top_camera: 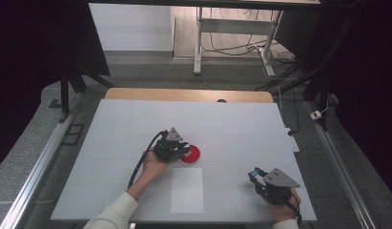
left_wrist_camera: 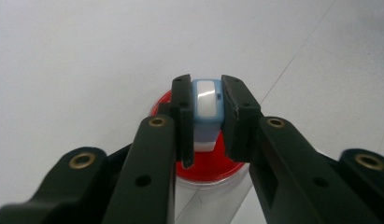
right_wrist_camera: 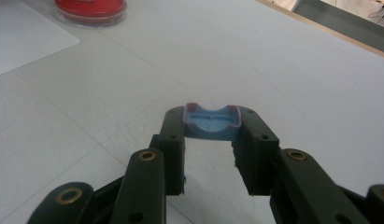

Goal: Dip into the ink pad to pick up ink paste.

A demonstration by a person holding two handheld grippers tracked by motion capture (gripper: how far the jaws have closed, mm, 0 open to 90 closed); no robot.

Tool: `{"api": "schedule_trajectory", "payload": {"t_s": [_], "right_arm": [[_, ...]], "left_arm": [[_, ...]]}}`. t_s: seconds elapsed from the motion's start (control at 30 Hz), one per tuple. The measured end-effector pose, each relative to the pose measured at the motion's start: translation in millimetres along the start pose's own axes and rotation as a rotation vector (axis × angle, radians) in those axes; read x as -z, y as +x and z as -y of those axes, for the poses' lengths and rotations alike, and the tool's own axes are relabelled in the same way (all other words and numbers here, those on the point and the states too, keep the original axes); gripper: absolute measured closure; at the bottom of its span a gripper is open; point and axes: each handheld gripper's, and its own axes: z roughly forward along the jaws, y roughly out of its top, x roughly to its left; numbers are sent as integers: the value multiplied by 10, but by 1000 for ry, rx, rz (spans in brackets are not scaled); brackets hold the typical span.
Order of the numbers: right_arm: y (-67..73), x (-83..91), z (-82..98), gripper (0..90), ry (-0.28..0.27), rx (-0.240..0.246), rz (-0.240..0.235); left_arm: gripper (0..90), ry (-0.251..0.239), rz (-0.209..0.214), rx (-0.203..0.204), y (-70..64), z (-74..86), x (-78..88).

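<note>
My left gripper (top_camera: 185, 149) (left_wrist_camera: 207, 100) is shut on a small light-blue block with a white face (left_wrist_camera: 207, 103), held just over a round red dish (top_camera: 193, 155) (left_wrist_camera: 209, 167) near the table's middle. Whether the block touches the red surface I cannot tell. At the front right, my right gripper (top_camera: 255, 176) (right_wrist_camera: 211, 122) is shut on a blue cap-like piece with a reddish rim (right_wrist_camera: 211, 121) (top_camera: 253, 174), held low over the white table (top_camera: 136, 129). The red dish (right_wrist_camera: 90, 9) also shows at the top left of the right gripper view.
A white paper sheet (top_camera: 187, 190) (right_wrist_camera: 21, 37) lies flat in front of the red dish, between my two hands. The table's wooden far edge (top_camera: 189, 94) runs along the back. Metal rails flank the table on both sides.
</note>
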Motion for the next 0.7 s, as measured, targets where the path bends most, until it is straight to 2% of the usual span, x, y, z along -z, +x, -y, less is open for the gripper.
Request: {"api": "schedule_trajectory", "payload": {"t_s": [0.2, 0.4, 0.7], "right_arm": [[1, 2, -1, 648, -2, -2, 1], [1, 2, -2, 648, 0, 0, 0], [7, 5, -6, 648, -1, 2, 1]], "left_arm": [[759, -23, -1, 10, 18, -24, 74], [759, -65, 19, 23, 23, -76, 191], [759, -97, 43, 36, 9, -105, 249]]}}
